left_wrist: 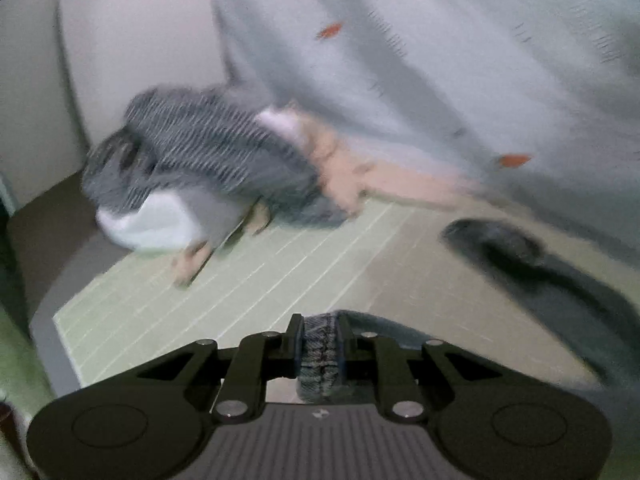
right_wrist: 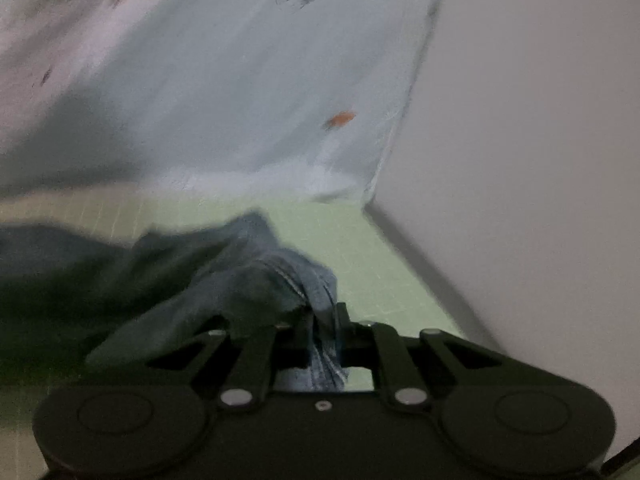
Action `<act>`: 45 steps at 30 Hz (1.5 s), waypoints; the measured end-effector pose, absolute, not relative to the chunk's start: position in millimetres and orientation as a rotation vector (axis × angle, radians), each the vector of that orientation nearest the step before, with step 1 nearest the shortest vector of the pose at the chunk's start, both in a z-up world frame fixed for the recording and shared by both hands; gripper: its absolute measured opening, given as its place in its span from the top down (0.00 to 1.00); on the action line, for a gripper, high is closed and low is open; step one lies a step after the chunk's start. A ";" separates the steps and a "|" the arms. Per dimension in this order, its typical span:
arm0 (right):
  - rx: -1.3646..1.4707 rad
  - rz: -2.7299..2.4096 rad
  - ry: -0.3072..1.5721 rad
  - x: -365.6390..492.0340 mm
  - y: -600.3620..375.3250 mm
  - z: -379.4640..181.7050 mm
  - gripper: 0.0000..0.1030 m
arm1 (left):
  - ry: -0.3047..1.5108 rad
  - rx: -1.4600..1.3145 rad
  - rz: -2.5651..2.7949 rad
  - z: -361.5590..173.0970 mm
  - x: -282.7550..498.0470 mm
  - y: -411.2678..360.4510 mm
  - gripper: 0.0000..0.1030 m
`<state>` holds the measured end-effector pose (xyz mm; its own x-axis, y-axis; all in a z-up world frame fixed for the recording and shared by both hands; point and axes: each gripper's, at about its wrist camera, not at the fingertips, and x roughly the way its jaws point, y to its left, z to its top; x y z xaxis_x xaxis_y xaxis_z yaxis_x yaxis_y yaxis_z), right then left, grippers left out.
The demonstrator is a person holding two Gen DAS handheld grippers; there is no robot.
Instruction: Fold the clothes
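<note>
1. Curtain (left_wrist: 440, 60), pale, with small orange marks, fills the back of both my views; it hangs down to the mat's far edge.
2. Wall (right_wrist: 540, 120), plain white, on the right side of my right view, meeting the curtain at a corner.
3. Mat (left_wrist: 248, 280), light green with thin white lines, lies flat under everything.
4. Jeans (right_wrist: 120, 280), blue denim, dark and blurred, spread from the left of my right view up into the right gripper; in the left view they trail off to the right over the mat.
5. Pile (left_wrist: 192, 160) of other clothes at the mat's far left: a grey striped piece on top, white and peach pieces under and beside it. Blurred, so I can't separate the items.
6. Left gripper (left_wrist: 319, 334): jaws nearly together, clamped on a thick stitched denim band of the jeans.
7. Right gripper (right_wrist: 322, 320): jaws nearly together, pinching a bunched denim edge of the jeans.
</note>
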<state>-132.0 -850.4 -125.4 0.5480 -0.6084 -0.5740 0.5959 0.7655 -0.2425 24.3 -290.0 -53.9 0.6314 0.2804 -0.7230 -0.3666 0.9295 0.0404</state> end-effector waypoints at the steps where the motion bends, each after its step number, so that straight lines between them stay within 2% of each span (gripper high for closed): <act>1: 0.004 -0.719 0.708 -136.2 -850.0 -132.5 0.69 | 0.847 -0.137 0.383 -65.0 28.3 -287.0 0.82; 2: 0.030 -0.726 0.728 -141.9 -849.5 -139.8 0.57 | 0.886 -0.163 0.383 -75.4 29.3 -285.1 0.82; 3: 0.061 -0.736 0.734 -150.1 -848.4 -144.5 0.53 | 0.911 -0.184 0.378 -82.8 27.0 -284.0 0.82; 5: 0.135 -0.755 0.726 -168.3 -844.4 -151.1 0.36 | 0.948 -0.188 0.375 -94.9 19.2 -284.7 0.82; 7: 0.202 -0.761 0.725 -184.9 -834.9 -158.9 0.29 | 0.967 -0.161 0.369 -105.2 9.9 -286.7 0.81; 12: 0.209 -0.744 0.771 -201.3 -813.4 -176.4 0.26 | 1.031 -0.159 0.352 -123.9 -5.2 -282.4 0.81; 26: 0.242 -0.627 0.894 -172.6 -811.7 -230.7 0.24 | 1.074 0.016 0.342 -131.7 -14.9 -311.0 0.81; 42: 0.276 -0.702 0.908 -146.5 -824.2 -232.0 0.13 | 1.226 -0.057 0.303 -166.9 23.3 -282.3 0.81; 45: 0.311 -0.727 0.840 -148.0 -835.9 -220.2 0.13 | 1.226 -0.014 0.298 -169.6 29.9 -284.5 0.81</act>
<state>-148.0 -835.9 -220.2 0.4484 -0.4591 -0.7669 0.6925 0.7210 -0.0268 29.9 -284.5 -169.6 0.3044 0.2175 -0.9274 -0.2328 0.9610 0.1490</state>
